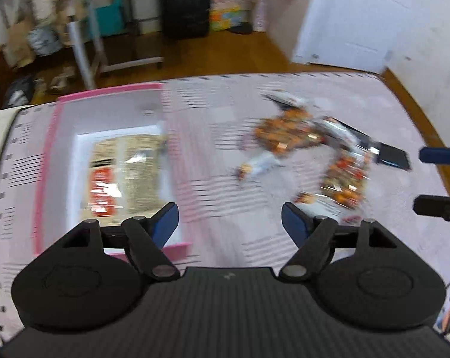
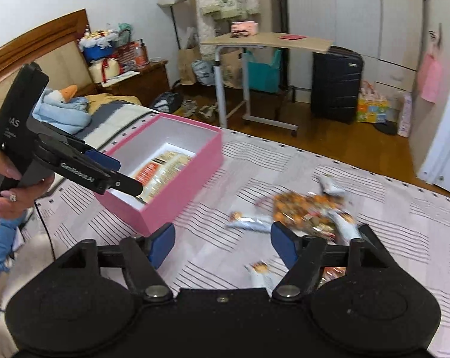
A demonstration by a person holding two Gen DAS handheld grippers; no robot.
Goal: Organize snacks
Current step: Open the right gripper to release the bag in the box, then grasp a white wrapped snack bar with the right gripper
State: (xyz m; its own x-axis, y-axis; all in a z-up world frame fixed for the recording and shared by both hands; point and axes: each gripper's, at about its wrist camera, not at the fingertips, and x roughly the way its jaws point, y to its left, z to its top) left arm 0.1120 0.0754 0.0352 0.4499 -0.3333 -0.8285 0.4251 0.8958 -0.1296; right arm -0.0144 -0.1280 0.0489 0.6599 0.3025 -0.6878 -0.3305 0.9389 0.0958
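Black linkages and blue pads fill the bottom of both views. The left tongs (image 1: 229,223) stand wide apart with nothing between them, hanging over the bed (image 1: 213,238) with its pale cover of grey stripes, their left pad over the near right corner of the pink box (image 1: 46,167). The right tongs (image 2: 222,246) are spread just as wide and hold nothing either.

Inside the white-lined box lies one flat snack packet (image 1: 126,176) with an orange label, beyond and to the left of the left tongs. The loose snack heap (image 1: 308,149), orange-patterned bags and silvery wrappers, lies on the cover to the right of the box, apart from it and beyond the left tongs. It is badly blurred, so I cannot count the pieces.

The right wrist view gives what the left one does not: the box's pink outer wall (image 2: 177,191), the person's left hand (image 2: 7,185) with a ring on one finger gripping the left tool's handle, and the left tongs (image 2: 120,173) poised over the near end of the box. It also shows the heap (image 2: 308,211) just beyond the right tongs' right pad, and a small wrapper (image 2: 259,274) lying between the two pads, close to the tool body.

The left view alone catches the right tongs' fingers (image 1: 439,155) entering from the right edge, near the heap.
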